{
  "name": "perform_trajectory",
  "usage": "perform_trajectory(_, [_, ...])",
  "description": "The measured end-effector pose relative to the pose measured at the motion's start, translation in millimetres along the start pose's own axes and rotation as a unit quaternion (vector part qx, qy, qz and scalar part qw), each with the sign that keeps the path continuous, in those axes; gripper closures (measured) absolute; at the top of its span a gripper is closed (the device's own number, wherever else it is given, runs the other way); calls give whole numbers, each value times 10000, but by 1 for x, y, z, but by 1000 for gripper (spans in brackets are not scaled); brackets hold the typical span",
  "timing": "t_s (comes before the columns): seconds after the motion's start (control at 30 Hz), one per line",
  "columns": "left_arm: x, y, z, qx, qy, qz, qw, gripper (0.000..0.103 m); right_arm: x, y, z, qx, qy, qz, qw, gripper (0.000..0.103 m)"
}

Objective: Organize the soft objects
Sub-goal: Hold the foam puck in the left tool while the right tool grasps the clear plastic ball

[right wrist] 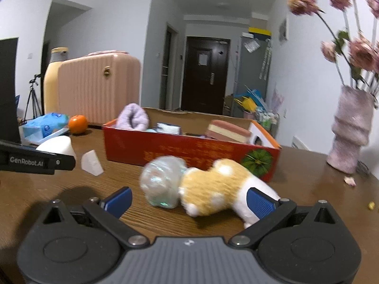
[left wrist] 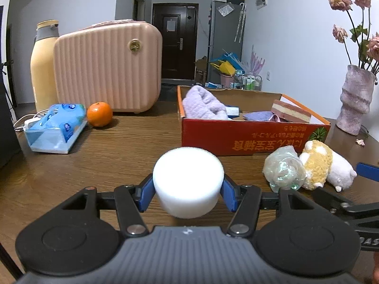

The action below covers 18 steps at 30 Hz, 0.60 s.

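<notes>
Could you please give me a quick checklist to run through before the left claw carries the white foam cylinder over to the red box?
1. Left claw shut on the white foam cylinder, pads on both sides: ok.
2. Cylinder clear of the table: cannot tell.
3. Red box open on top, with room between the lilac towel and the layered sponge: ok.
4. Path to the box free of other things: ok.
5. Right claw open around the plush toy, away from the box: ok.

box (left wrist: 248, 137) behind plush toy (left wrist: 327, 168) | orange (left wrist: 99, 114) left — before suitcase (left wrist: 106, 68)
</notes>
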<state>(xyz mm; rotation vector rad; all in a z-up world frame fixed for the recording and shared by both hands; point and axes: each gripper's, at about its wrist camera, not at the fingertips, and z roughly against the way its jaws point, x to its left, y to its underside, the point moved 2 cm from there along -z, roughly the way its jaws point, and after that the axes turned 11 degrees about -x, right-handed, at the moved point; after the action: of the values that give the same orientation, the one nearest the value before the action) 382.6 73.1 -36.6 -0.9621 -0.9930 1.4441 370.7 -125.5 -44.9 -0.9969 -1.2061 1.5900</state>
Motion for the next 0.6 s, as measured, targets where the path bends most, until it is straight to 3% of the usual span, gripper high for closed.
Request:
perform_trajectory(0.37, [32,-4,5,-88,-128,90,9998,44,39,-9,-35,-13,-124,197,9997,0])
perform_trajectory(0.6, [53,-6,3,-102,-182,73,9998,44,52,-9,-58,123,-89,445,9989,8])
